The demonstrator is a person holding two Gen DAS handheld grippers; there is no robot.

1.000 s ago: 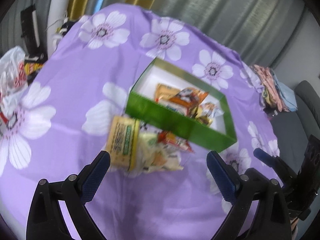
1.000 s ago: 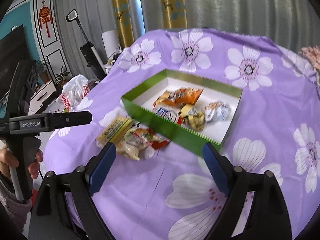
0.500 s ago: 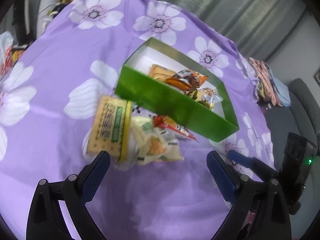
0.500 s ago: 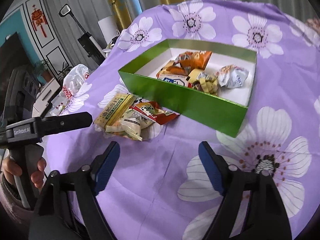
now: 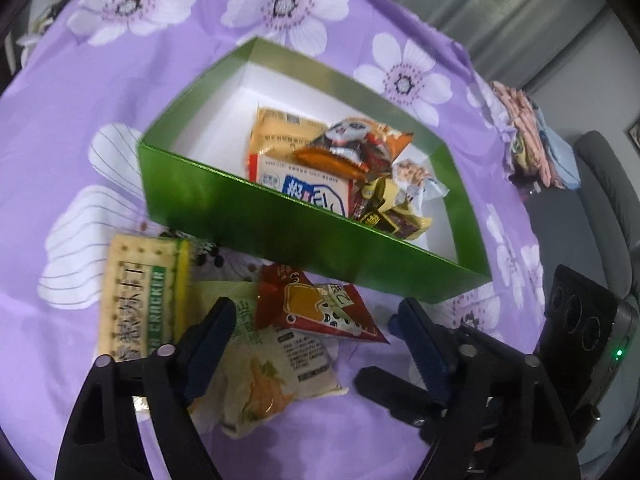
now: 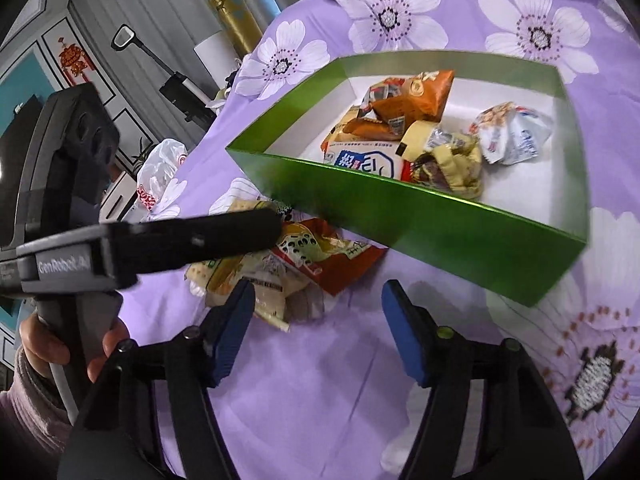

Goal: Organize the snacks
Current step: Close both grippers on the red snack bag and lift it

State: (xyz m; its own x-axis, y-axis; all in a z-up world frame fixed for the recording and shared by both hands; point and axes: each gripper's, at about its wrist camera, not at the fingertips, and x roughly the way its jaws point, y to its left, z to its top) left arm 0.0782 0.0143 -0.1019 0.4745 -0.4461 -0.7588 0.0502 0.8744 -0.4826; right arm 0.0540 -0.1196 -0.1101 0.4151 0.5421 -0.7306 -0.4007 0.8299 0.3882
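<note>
left wrist view: left tool (image 5: 316, 344) low over the loose pile, jaws closing, pads not yet pressing; pale packet (image 5: 276, 376) and red packet (image 5: 320, 308) lie between them.
right wrist view: right tool (image 6: 320, 328) low just in front of the same pile, jaws closing, only cloth and the edge of the pile's pale wrapper between them, nothing gripped.
left tool seen from right: black body reaches over the pile from the left, hand (image 6: 44, 348) on its handle.
snack location: loose packets heaped on the bench just outside the near wall of the green box (image 5: 280, 224); cracker pack (image 5: 140, 300) at the pile's left end.
box contents: orange packet (image 6: 412, 96), blue-and-white packet (image 6: 368, 160), yellow-brown wrappers (image 6: 448, 160), crinkled white bag (image 6: 512, 136), all bunched toward one half; the rest of the floor is bare.
why so placed: judged, box sits open-topped next to the pile so packets go a short way over the wall; both tools angled down for a pinch from above.
materials: box is glossy green card, white inside, low straight walls; packets are thin crinkly film, flat pillow shapes, likely slippery; cracker pack is stiffer and rectangular.
bench cover: purple cloth (image 6: 320, 400) with white flowers, soft, slightly creased.
progress: judged partway, several packets boxed, the pile left outside.
</note>
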